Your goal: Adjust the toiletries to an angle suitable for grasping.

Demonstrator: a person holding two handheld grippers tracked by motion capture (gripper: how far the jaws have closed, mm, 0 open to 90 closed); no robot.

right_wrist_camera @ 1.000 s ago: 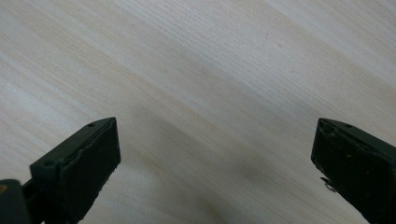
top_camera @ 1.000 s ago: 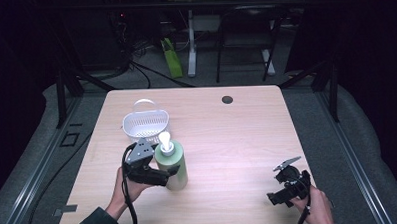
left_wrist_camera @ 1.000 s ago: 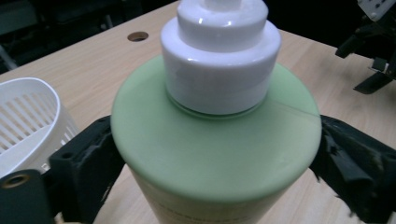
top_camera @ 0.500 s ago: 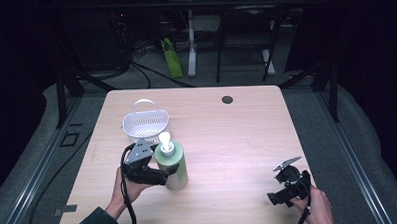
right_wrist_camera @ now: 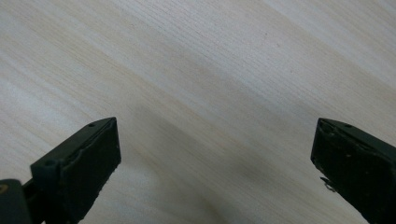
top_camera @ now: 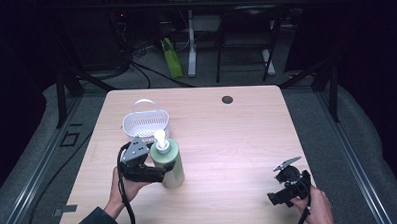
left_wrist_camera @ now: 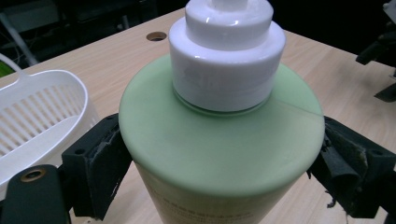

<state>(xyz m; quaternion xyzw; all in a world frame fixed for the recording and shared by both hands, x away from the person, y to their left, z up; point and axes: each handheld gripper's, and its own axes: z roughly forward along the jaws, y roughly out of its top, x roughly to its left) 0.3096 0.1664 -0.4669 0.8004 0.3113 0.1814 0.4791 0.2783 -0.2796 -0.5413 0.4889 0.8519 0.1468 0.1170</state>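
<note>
High view: left gripper (top_camera: pixel 161 172) clamps the upright green bottle (top_camera: pixel 169 163) just in front of the white basket (top_camera: pixel 146 125); right gripper (top_camera: pixel 289 181) is well apart. Left gripper view: jaws pinch bottle (left_wrist_camera: pixel 219 154) sides, long axis vertical, basket (left_wrist_camera: pixel 42 116) beside. Right gripper view: jaws wide apart, empty, over table (right_wrist_camera: pixel 210 84).

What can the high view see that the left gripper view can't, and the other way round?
High view alone: the person's hands, the right tongs open over bare table near the right front corner, and the floor and desk legs behind. Left gripper view alone: the worn black pads pressed on the bottle's sides, and the seam under its white cap. Both share: the green bottle, the white basket, and the table's round hole.
</note>
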